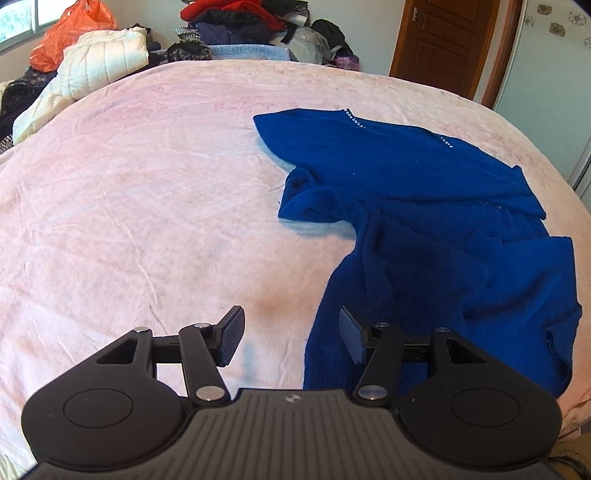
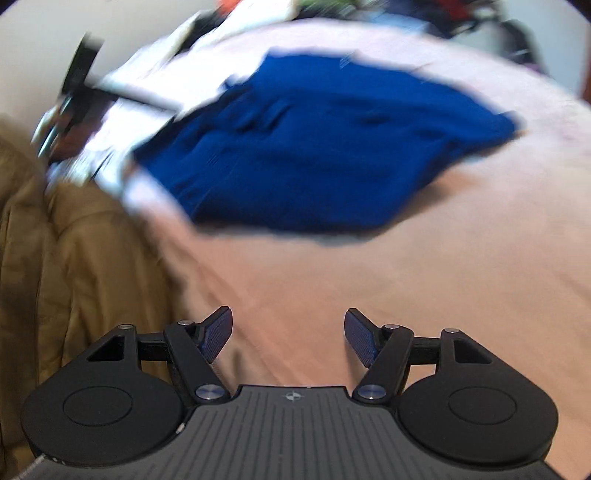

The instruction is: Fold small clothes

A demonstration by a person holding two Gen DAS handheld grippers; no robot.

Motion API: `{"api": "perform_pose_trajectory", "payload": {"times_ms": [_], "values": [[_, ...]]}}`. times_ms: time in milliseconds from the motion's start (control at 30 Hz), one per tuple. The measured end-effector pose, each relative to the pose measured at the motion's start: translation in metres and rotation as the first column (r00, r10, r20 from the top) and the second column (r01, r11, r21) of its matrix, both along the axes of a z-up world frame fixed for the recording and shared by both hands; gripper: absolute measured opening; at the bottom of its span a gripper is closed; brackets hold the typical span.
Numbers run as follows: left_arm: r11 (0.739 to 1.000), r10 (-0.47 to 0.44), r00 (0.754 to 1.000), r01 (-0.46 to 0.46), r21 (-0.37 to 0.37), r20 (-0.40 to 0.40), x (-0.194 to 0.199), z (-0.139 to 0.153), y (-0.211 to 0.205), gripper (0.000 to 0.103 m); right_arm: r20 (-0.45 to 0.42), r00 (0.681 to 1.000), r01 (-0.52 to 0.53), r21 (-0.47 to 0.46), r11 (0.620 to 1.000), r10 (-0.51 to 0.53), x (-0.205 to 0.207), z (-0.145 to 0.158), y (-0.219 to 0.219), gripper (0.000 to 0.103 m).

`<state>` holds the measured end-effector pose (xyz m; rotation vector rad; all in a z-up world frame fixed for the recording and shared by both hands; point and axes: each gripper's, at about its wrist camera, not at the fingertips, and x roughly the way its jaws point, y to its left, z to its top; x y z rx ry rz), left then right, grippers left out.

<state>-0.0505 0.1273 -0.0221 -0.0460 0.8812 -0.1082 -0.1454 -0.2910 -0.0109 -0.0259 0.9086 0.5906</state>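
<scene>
A royal blue knit top (image 1: pixel 424 206) lies crumpled and partly folded on the pink blanket (image 1: pixel 147 206), right of centre in the left wrist view. It has small sparkly studs near the neckline. My left gripper (image 1: pixel 291 332) is open and empty, just above the garment's near left edge, its right finger over the blue fabric. In the blurred right wrist view the same top (image 2: pixel 314 147) lies farther off. My right gripper (image 2: pixel 288 332) is open and empty over bare blanket (image 2: pixel 332 288), apart from the garment.
A pile of clothes (image 1: pixel 240 26), a white puffer jacket (image 1: pixel 99 59) and an orange plastic bag (image 1: pixel 74 33) sit beyond the bed's far edge. A wooden door (image 1: pixel 443 44) is at the back right. A tan jacket (image 2: pixel 55 258) lies left of the right gripper.
</scene>
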Motion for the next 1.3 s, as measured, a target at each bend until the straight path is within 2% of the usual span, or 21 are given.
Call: {"api": "perform_pose_trajectory", "payload": {"times_ms": [100, 133, 167, 200, 267, 333, 367, 500, 600, 667, 700, 733, 800, 833, 900, 967, 1033, 1133, 1200, 1267, 1300], "values": [[1.0, 0.01, 1.0, -0.01, -0.018, -0.008, 0.003, 0.001, -0.002, 0.056, 0.019, 0.987, 0.151, 0.228, 0.962, -0.16, 0.028, 0.01, -0.008, 0.076], [1.0, 0.007, 1.0, -0.007, -0.024, -0.007, 0.004, 0.002, -0.004, 0.056, 0.011, 0.984, 0.17, 0.261, 0.95, -0.179, 0.041, 0.009, -0.002, 0.076], [1.0, 0.003, 1.0, -0.003, -0.027, -0.004, 0.005, 0.002, -0.007, 0.056, 0.015, 0.981, 0.185, 0.244, 0.952, -0.195, 0.056, 0.007, 0.008, 0.076], [1.0, -0.003, 1.0, 0.003, -0.027, -0.001, 0.004, 0.003, -0.009, 0.056, 0.028, 0.977, 0.202, 0.166, 0.965, -0.209, 0.071, 0.005, 0.023, 0.076], [1.0, -0.014, 1.0, 0.014, -0.025, 0.004, 0.003, 0.004, -0.014, 0.056, 0.075, 0.976, 0.208, -0.069, 0.976, -0.203, 0.094, -0.004, 0.06, 0.077], [1.0, -0.025, 1.0, 0.025, -0.018, 0.008, 0.001, 0.004, -0.019, 0.056, 0.094, 0.988, 0.141, -0.254, 0.957, -0.12, 0.102, -0.018, 0.089, 0.077], [0.999, -0.032, 0.999, 0.032, -0.011, 0.012, -0.001, 0.005, -0.021, 0.056, 0.087, 0.994, 0.096, -0.303, 0.948, -0.073, 0.098, -0.024, 0.098, 0.077], [0.998, -0.057, 0.998, 0.057, 0.027, 0.034, -0.008, 0.006, -0.03, 0.056, 0.007, 0.994, -0.097, -0.375, 0.922, 0.107, 0.05, -0.03, 0.095, 0.081], [0.996, -0.082, 0.996, 0.081, 0.03, 0.041, -0.01, 0.007, -0.037, 0.056, -0.032, 0.992, -0.124, -0.422, 0.898, 0.122, 0.014, -0.02, 0.07, 0.088], [0.995, -0.1, 0.994, 0.099, 0.024, 0.044, -0.011, 0.008, -0.043, 0.056, 0.0, 0.997, -0.068, -0.477, 0.876, 0.077, 0.002, -0.015, 0.056, 0.088], [0.994, -0.108, 0.993, 0.107, 0.022, 0.043, -0.011, 0.008, -0.046, 0.056, 0.025, 0.999, -0.015, -0.46, 0.888, 0.03, 0.001, -0.01, 0.05, 0.088], [0.993, -0.119, 0.992, 0.118, 0.02, 0.043, -0.011, 0.008, -0.049, 0.056, 0.046, 0.999, 0.029, -0.404, 0.914, -0.012, 0.002, -0.004, 0.045, 0.088], [0.99, -0.142, 0.989, 0.141, 0.025, 0.044, -0.012, 0.008, -0.056, 0.056, 0.086, 0.994, 0.083, -0.215, 0.973, -0.066, 0.007, 0.009, 0.04, 0.088], [0.988, -0.152, 0.987, 0.15, 0.033, 0.045, -0.012, 0.008, -0.059, 0.056, 0.087, 0.993, 0.089, -0.126, 0.988, -0.078, 0.012, 0.011, 0.043, 0.088], [0.986, -0.161, 0.986, 0.159, 0.053, 0.046, -0.013, 0.009, -0.064, 0.056, 0.076, 0.996, 0.052, -0.024, 0.998, -0.05, 0.023, 0.006, 0.059, 0.088], [0.985, -0.161, 0.986, 0.157, 0.072, 0.046, -0.015, 0.009, -0.064, 0.056, 0.033, 0.999, 0.017, 0.014, 1.0, -0.017, 0.032, -0.005, 0.071, 0.088], [0.985, -0.15, 0.987, 0.145, 0.09, 0.052, -0.017, 0.01, -0.06, 0.057, -0.015, 1.0, 0.001, 0.039, 0.999, -0.001, 0.036, -0.013, 0.069, 0.088], [0.989, -0.124, 0.991, 0.119, 0.088, 0.059, -0.018, 0.006, -0.052, 0.074, -0.061, 0.988, 0.148, 0.09, 0.985, -0.142, 0.018, -0.014, 0.036, 0.088], [0.991, -0.114, 0.992, 0.11, 0.082, 0.05, -0.017, 0.003, -0.049, 0.074, -0.146, 0.96, 0.266, 0.21, 0.941, -0.239, 0.003, -0.019, 0.001, 0.088], [0.991, -0.109, 0.993, 0.106, 0.082, 0.036, -0.015, -0.001, -0.049, 0.074, -0.229, 0.933, 0.337, 0.293, 0.895, -0.277, -0.007, -0.028, -0.021, 0.085], [0.991, -0.104, 0.994, 0.101, 0.084, 0.031, -0.015, -0.002, -0.048, 0.074, -0.243, 0.929, 0.35, 0.326, 0.878, -0.28, -0.012, -0.032, -0.025, 0.084]]}}
